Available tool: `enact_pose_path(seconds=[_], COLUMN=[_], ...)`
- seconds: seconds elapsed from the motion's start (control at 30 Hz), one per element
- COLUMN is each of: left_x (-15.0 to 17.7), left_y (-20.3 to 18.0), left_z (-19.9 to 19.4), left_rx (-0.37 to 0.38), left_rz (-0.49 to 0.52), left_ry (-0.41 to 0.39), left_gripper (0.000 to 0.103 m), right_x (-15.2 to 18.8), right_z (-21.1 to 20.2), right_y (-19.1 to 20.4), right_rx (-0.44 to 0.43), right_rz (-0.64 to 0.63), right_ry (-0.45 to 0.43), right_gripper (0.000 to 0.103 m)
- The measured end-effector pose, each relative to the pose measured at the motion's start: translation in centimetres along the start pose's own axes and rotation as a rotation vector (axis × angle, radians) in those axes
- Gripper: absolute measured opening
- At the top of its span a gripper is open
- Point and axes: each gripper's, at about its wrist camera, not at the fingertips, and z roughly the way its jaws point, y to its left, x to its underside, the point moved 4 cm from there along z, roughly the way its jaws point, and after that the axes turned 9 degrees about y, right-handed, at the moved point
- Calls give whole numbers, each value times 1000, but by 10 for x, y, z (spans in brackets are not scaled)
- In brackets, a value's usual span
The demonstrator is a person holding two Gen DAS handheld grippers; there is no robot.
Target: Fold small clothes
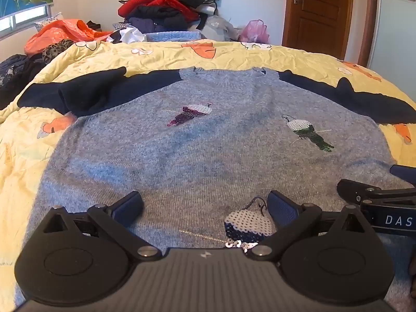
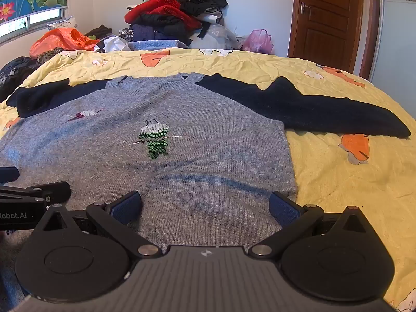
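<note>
Near left hand-held gripper [image 1: 205,208] | blue sequin bird [image 1: 248,227] | hidden rightward

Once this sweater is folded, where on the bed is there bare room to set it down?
Bare quilt lies to the right of the sweater, below its dark right sleeve. A narrower strip runs between the collar and the clothes pile. The far left corner is crowded by an orange bag and dark clothes.

A grey-blue sweater [image 1: 197,150] with navy sleeves [image 2: 299,109] and sequinned birds lies on a yellow quilt [image 2: 338,182] printed with orange carrots.
</note>
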Motion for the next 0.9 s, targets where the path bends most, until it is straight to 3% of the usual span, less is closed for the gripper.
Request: enact_pose_path(seconds=[0.9], left_x=[1], left_y=[0], left_z=[-1], left_rx=[-5], left_rz=[-4], left_ry=[-4], left_gripper=[103], right_x=[1], right_z=[-1], right_y=[0], right_rx=[-1], right_rz=[1], right_ry=[-1], right_gripper=[103])
